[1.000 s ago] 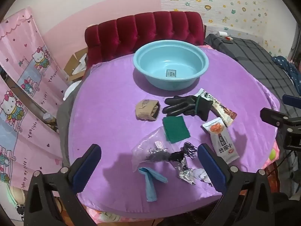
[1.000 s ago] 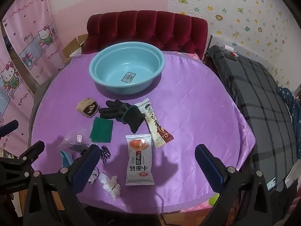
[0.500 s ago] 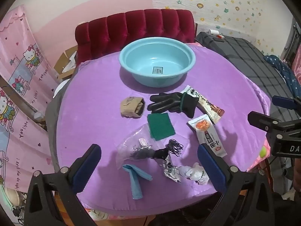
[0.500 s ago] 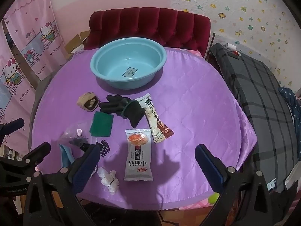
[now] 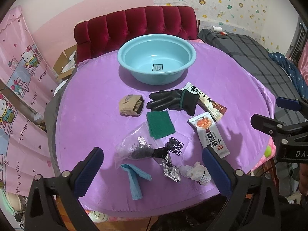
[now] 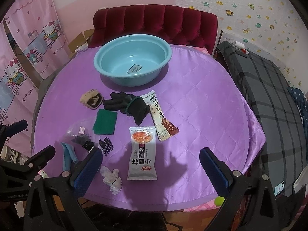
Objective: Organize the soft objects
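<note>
A round table with a purple cover [image 5: 92,127] [image 6: 202,104] carries an empty light-blue basin [image 5: 156,57] [image 6: 132,61] at the back. In front of it lie a rolled tan sock [image 5: 131,105] [image 6: 92,101], a black glove [image 5: 171,101] [image 6: 127,105], a green cloth square [image 5: 160,124] [image 6: 105,122], a folded blue cloth [image 5: 134,179] [image 6: 67,156] and a crumpled white tissue [image 5: 196,172] [image 6: 111,179]. My left gripper [image 5: 154,171] hangs open above the near edge, over the blue cloth. My right gripper [image 6: 150,171] is open too, above the white snack packet [image 6: 142,154], holding nothing.
Two snack packets [image 5: 209,134] [image 5: 206,101], a clear bag with dark contents [image 5: 134,146], black hair ties [image 5: 175,146] and crumpled foil [image 5: 170,168] lie among the soft things. A red tufted chair [image 5: 134,27] stands behind the table, a grey plaid bed [image 6: 269,96] to the right.
Both grippers have pulled back and up from the table, so the whole tabletop shows and the objects look smaller. Nothing on the table has moved; both grippers stay open.
</note>
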Demonstrator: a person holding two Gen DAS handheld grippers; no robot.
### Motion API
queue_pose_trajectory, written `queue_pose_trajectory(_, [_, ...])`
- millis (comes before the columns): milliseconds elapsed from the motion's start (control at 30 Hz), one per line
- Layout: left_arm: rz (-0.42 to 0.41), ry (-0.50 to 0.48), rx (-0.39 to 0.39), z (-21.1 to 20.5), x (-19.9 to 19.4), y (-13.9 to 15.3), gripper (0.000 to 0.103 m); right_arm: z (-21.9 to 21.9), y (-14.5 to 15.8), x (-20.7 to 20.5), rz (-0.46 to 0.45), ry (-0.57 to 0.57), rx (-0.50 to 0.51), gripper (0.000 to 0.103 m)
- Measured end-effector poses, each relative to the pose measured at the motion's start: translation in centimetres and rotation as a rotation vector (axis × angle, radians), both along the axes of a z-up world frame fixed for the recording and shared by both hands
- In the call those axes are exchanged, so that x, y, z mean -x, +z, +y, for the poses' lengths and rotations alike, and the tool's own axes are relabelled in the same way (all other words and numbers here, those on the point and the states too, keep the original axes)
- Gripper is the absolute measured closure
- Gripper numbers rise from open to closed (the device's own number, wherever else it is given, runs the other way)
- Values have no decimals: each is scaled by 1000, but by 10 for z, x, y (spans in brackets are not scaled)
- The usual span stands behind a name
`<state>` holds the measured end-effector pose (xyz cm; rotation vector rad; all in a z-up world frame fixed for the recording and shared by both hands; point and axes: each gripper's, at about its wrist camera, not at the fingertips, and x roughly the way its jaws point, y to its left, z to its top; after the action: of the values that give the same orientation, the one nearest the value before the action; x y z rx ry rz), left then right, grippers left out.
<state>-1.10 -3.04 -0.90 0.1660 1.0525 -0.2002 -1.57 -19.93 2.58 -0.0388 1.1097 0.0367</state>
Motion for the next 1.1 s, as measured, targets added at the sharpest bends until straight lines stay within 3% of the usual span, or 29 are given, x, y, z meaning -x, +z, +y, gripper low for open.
queue_pose_trajectory(1100, [4,16,-16,8,10,-2,0,9,1,7,-14,32,-19,0])
